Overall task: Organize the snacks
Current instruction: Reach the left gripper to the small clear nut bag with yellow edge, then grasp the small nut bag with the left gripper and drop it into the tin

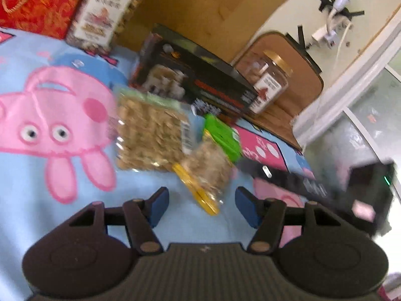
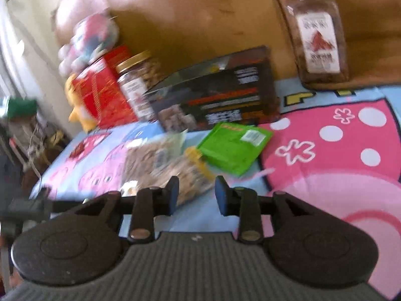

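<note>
The small nut bag (image 1: 206,175) with its yellow strip lies on the blanket (image 1: 37,213) just ahead of the left gripper (image 1: 201,207), whose jaws gape empty. The right gripper (image 2: 197,194) is spread too, holding nothing, the same bag (image 2: 185,175) just before it, a green packet (image 2: 233,148) beyond.

Motion blur smears the black box (image 2: 215,97) print; red bag (image 1: 37,0) cut off at frame edge

left gripper (image 1: 201,207) held open above blanket (image 1: 37,200) | yellow-clipped snack bag (image 1: 208,173) seen between pads | nothing gripped
</note>
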The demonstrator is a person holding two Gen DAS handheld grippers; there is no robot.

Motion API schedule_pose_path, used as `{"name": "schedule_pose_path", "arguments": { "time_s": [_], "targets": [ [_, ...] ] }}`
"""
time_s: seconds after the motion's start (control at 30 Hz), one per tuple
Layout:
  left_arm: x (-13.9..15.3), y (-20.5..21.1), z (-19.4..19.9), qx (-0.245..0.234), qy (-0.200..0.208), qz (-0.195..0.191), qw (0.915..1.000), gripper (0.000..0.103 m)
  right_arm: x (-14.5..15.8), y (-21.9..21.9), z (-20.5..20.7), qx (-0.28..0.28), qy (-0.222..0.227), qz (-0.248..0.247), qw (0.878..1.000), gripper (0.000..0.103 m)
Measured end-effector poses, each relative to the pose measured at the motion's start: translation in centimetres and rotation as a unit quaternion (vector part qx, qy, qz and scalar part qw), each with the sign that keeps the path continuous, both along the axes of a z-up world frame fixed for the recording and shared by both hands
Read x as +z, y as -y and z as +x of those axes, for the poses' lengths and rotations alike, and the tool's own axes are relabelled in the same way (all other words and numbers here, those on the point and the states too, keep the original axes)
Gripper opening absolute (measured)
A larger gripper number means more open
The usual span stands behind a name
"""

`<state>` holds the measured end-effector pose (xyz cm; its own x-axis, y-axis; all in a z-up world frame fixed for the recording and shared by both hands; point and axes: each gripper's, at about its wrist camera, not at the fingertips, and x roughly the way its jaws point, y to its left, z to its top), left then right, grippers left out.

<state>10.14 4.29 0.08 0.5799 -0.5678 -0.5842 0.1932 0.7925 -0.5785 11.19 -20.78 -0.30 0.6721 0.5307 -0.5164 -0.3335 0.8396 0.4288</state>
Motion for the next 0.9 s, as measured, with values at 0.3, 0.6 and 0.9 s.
{"name": "schedule_pose_path", "arguments": {
  "time_s": [0.3, 0.6, 0.9],
  "targets": [
    [-0.1, -1.2, 1.5, 0.031, -0.007, 0.014, 0.9994, 0.033, -1.4, 0.6, 1.0, 0.041, -0.064, 0.070, 0.995, 0.026],
    [0.1, -2.6, 0.6, -0.003, 0.004, 0.012, 0.9999, 0.052, 0.3, -3.0, -5.1, 0.113, 0.045, -0.076, 0.990, 0.067],
    [2.2, -1.1, 0.6, -0.018, 0.039, 0.027, 0.9987, 0.034, 0.7, -6.6, -5.1, 0.121, 0.087, -0.165, 0.975, 0.034]
  ]
}}
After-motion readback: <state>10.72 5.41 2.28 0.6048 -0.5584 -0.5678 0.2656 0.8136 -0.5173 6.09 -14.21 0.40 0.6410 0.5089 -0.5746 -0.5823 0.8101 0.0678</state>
